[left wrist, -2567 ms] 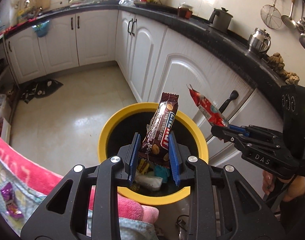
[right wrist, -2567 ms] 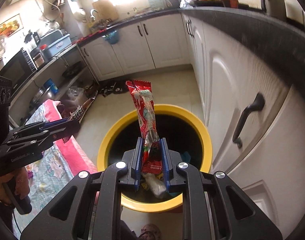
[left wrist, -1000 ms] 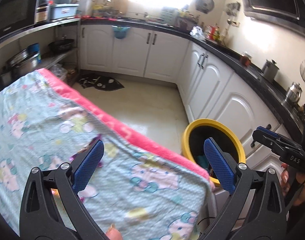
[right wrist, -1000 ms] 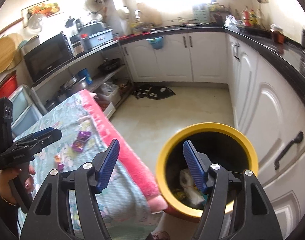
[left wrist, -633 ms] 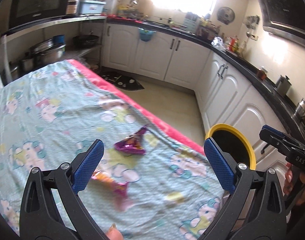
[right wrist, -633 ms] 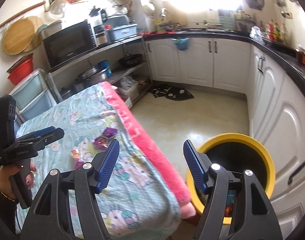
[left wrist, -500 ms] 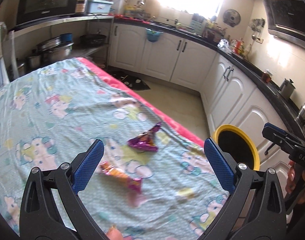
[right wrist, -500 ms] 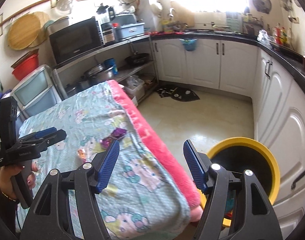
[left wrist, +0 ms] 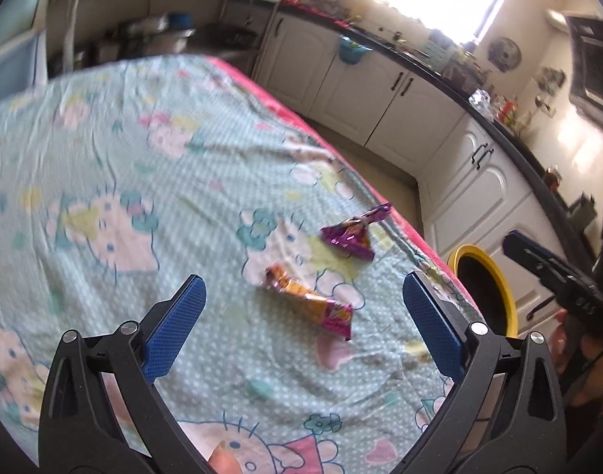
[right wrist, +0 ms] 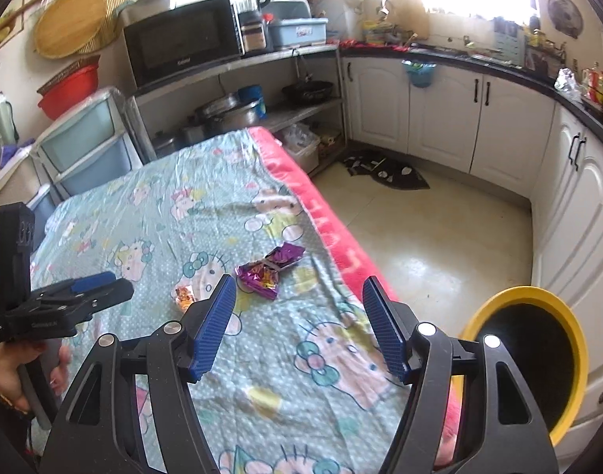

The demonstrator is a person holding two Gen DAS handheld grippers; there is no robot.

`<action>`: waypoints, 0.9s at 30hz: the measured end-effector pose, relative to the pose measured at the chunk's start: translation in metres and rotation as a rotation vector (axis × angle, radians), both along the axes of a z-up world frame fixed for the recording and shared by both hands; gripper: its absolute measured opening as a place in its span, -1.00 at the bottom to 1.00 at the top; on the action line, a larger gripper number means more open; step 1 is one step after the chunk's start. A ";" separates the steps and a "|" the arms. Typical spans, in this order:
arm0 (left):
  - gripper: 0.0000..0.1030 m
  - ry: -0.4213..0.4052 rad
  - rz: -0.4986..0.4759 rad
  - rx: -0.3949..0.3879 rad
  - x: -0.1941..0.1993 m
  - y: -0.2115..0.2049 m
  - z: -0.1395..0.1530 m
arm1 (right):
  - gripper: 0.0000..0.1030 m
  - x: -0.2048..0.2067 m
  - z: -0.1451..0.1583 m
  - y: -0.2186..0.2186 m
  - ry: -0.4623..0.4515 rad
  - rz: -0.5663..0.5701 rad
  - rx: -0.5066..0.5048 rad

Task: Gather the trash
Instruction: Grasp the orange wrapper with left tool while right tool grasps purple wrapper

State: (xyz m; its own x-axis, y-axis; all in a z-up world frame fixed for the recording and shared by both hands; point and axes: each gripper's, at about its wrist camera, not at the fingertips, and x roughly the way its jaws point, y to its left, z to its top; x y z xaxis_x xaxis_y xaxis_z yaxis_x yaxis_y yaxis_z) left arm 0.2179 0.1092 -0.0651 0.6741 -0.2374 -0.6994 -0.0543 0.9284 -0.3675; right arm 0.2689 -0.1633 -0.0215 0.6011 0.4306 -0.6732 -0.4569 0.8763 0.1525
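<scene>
Since the bin drop, both claws have swung from the yellow bin (left wrist: 485, 288) back over the tabletop (left wrist: 104, 158), now empty-handed.

Left wrist view: left claw (left wrist: 299, 326) wide, jaws just starting to close, nothing btwn them yet; orange wrapper (left wrist: 307, 302) lies just ahead. We center it w/ pads astride before squeezing.

Right wrist view: right claw (right wrist: 299, 326) open, empty; purple wrapper (right wrist: 269, 266) just beyond the tips. We come down low and pinch foil, not cloth.

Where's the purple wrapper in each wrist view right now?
Left wrist: purple wrapper right of centre, beyond the orange wrapper.
Right wrist: purple wrapper just left of centre, above the left blue finger.
Shared landmark: yellow bin, right side in both.
</scene>
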 end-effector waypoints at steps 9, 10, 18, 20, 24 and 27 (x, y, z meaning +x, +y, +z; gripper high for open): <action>0.09 0.106 0.040 -0.224 0.017 0.016 -0.042 | 0.24 0.047 -0.040 0.039 0.119 0.027 -0.003; 0.04 0.110 0.042 -0.235 0.019 0.015 -0.044 | 0.24 0.052 -0.043 0.042 0.132 0.030 0.000; -0.47 0.161 0.077 -0.234 0.039 0.009 -0.059 | 0.14 0.088 -0.064 0.063 0.236 0.026 0.045; -0.72 0.175 0.087 -0.207 0.041 0.009 -0.063 | 0.06 0.097 -0.072 0.069 0.272 0.013 0.051; -0.89 0.175 0.080 -0.173 0.041 0.009 -0.064 | -0.37 0.110 -0.083 0.077 0.324 -0.006 0.067; -0.91 0.170 0.061 -0.140 0.041 0.009 -0.063 | -0.60 0.114 -0.085 0.078 0.338 -0.011 0.088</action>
